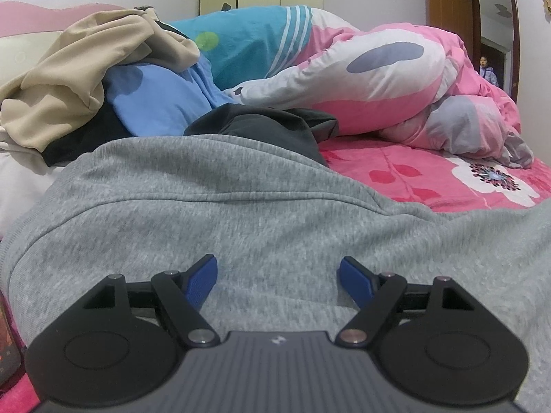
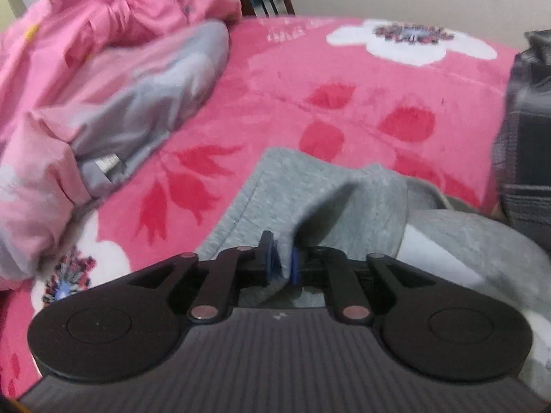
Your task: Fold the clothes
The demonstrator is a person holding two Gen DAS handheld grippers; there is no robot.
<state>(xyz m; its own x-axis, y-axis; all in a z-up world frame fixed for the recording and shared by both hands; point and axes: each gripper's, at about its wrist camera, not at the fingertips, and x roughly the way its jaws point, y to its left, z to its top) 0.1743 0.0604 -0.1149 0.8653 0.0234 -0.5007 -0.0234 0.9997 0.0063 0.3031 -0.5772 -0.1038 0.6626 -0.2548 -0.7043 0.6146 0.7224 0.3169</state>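
Seemingly mid-fold, the right gripper (image 2: 280,263) carries a fold of the grey sweatshirt (image 2: 310,186), its jaws barely parted, toward twelve o'clock; the left gripper (image 1: 278,280) hovers released above it. Next: lay the flap flat.

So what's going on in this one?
Someone is folding a grey sweatshirt on a bed with a pink floral blanket. The left gripper hovers over the grey fabric, jaws wide apart and empty. The right gripper has a fold of the sweatshirt between its narrowly parted jaws. More clothes are piled behind.
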